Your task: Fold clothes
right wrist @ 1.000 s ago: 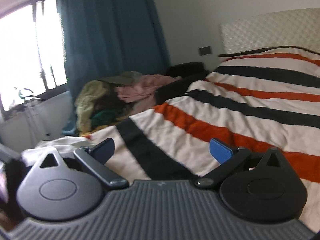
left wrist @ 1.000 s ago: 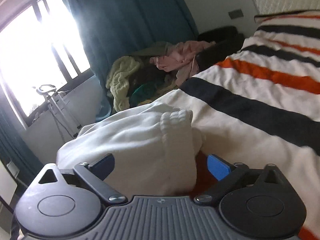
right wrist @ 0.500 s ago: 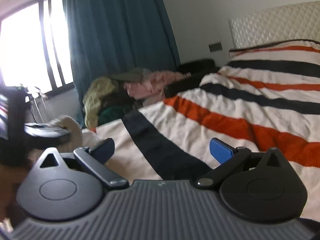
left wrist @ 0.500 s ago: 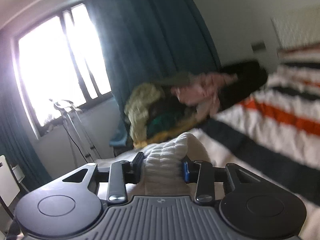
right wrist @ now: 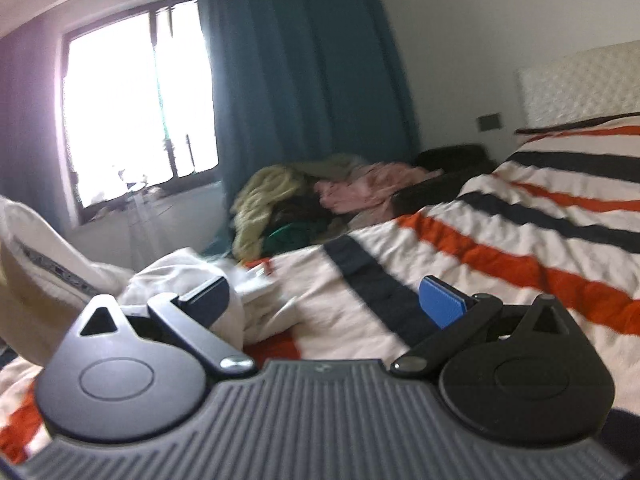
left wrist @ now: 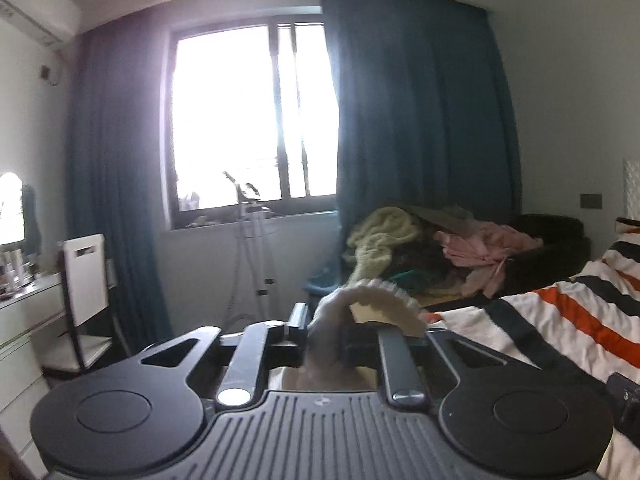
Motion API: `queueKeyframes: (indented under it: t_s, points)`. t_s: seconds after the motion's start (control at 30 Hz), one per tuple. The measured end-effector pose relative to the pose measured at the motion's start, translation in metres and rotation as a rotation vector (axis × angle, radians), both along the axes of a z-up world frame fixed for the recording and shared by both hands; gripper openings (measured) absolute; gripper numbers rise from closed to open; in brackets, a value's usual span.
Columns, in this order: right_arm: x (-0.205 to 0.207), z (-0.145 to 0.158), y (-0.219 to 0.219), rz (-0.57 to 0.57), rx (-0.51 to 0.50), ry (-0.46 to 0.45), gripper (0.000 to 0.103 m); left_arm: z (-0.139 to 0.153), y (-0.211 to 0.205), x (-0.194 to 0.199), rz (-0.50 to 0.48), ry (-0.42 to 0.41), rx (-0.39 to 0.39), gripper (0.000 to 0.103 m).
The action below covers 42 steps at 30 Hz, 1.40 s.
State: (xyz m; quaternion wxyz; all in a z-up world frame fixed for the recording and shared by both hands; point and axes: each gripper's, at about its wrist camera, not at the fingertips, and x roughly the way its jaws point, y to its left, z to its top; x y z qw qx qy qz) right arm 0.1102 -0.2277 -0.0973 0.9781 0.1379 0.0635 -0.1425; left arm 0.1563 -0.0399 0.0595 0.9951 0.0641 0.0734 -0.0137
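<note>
Within the last 1 second my left gripper (left wrist: 340, 336) had gone from standing wide around the white garment (left wrist: 376, 304) on the bed to pinching its ribbed knit edge and lifting it; in the left wrist view the bed had dropped to the lower right of the frame and the window (left wrist: 248, 120) now filled the upper middle, so I judged the cloth was raised clear of the striped bedspread (left wrist: 560, 320). That meant 1 edge of the garment was in hand, which a fold needs; whether this lift was to spread it out or to bring it over I could not settle.

My left jaws were drawn narrow on the ribbed edge, which bulged up between them at the lower centre of the frame; the rest of the garment hung below the camera, out of sight.

My right gripper (right wrist: 324, 300) had kept its jaws wide, holding nothing; it hung low over the bedspread (right wrist: 480, 240), and in its view the white garment (right wrist: 188, 280) had come in at the lower left, bunched just past the left finger, with a lifted part at the far left edge; whether the finger touched the cloth I could not tell.

The pile of other clothes (right wrist: 320, 192) lay at the centre of that frame, beside the bed.
</note>
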Motion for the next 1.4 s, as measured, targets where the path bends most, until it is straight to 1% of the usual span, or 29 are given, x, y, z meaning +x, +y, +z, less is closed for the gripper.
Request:
queueKeyframes:
  t_s: [0.07,0.1,0.13,0.27,0.37,0.43,0.47,0.5,0.6,0.63,0.7,0.73,0.8,0.9,0.97,1.0,1.03,1.1,1.13,1.2,1.3,1.37,1.4]
  points:
    - [-0.004,0.001,0.008,0.063,0.021,0.055,0.103,-0.008,0.02,-0.018,0.013,0.028,-0.01,0.013]
    - [-0.006,0.002,0.012,0.095,0.032,0.083,0.103,-0.015,0.029,-0.023,0.023,0.051,-0.012,0.009]
    - [-0.007,0.001,0.018,0.121,0.043,0.114,0.103,-0.023,0.039,-0.026,0.034,0.075,-0.013,0.009]
    - [-0.005,-0.014,0.047,0.23,-0.006,0.21,0.103,-0.05,0.081,-0.032,0.076,0.162,-0.005,0.009]
    - [0.001,-0.029,0.066,0.312,-0.045,0.294,0.103,-0.055,0.117,-0.035,0.071,0.235,-0.065,0.01]
    - [0.009,-0.042,0.074,0.357,-0.037,0.34,0.102,-0.06,0.132,-0.037,0.06,0.255,-0.076,0.011]
    - [0.013,-0.047,0.076,0.364,-0.039,0.348,0.1,-0.064,0.137,-0.033,0.054,0.258,-0.075,0.011]
    - [0.017,-0.052,0.077,0.371,-0.041,0.355,0.095,-0.068,0.139,-0.029,0.047,0.264,-0.075,0.012]
    - [0.036,-0.065,0.077,0.378,0.001,0.372,0.075,-0.078,0.138,-0.017,0.035,0.291,-0.072,0.015]
    - [0.043,-0.069,0.076,0.379,0.021,0.379,0.075,-0.081,0.139,-0.013,0.034,0.294,-0.073,0.016]
    - [0.057,-0.076,0.076,0.386,0.061,0.372,0.074,-0.087,0.138,-0.004,0.034,0.289,-0.078,0.019]
    - [0.064,-0.08,0.075,0.389,0.08,0.369,0.07,-0.092,0.134,0.003,0.039,0.289,-0.081,0.021]
    - [0.076,-0.086,0.077,0.398,0.099,0.358,0.069,-0.098,0.131,0.012,0.052,0.303,-0.079,0.024]
    - [0.086,-0.087,0.079,0.395,0.105,0.339,0.069,-0.109,0.131,0.023,0.066,0.338,-0.063,0.026]
    - [0.09,-0.086,0.08,0.386,0.101,0.325,0.069,-0.116,0.13,0.03,0.083,0.361,-0.045,0.031]
    - [0.092,-0.085,0.08,0.382,0.1,0.319,0.06,-0.119,0.131,0.033,0.088,0.371,-0.044,0.033]
    - [0.094,-0.084,0.081,0.377,0.098,0.312,0.04,-0.122,0.132,0.035,0.086,0.379,-0.051,0.034]
    - [0.097,-0.082,0.082,0.369,0.095,0.298,0.017,-0.124,0.135,0.038,0.093,0.395,-0.067,0.035]
    - [0.099,-0.081,0.082,0.364,0.093,0.291,0.016,-0.124,0.137,0.039,0.098,0.399,-0.072,0.035]
    - [0.092,-0.065,0.079,0.366,0.081,0.261,0.014,-0.122,0.143,0.038,0.107,0.399,-0.093,0.037]
    - [0.062,-0.022,0.074,0.376,0.039,0.153,0.013,-0.117,0.154,0.032,0.107,0.404,-0.151,0.038]
    - [0.034,0.007,0.074,0.364,-0.046,0.095,0.012,-0.114,0.16,0.028,0.107,0.413,-0.186,0.042]
    - [0.022,0.017,0.074,0.361,-0.08,0.084,0.012,-0.113,0.162,0.025,0.107,0.419,-0.195,0.044]
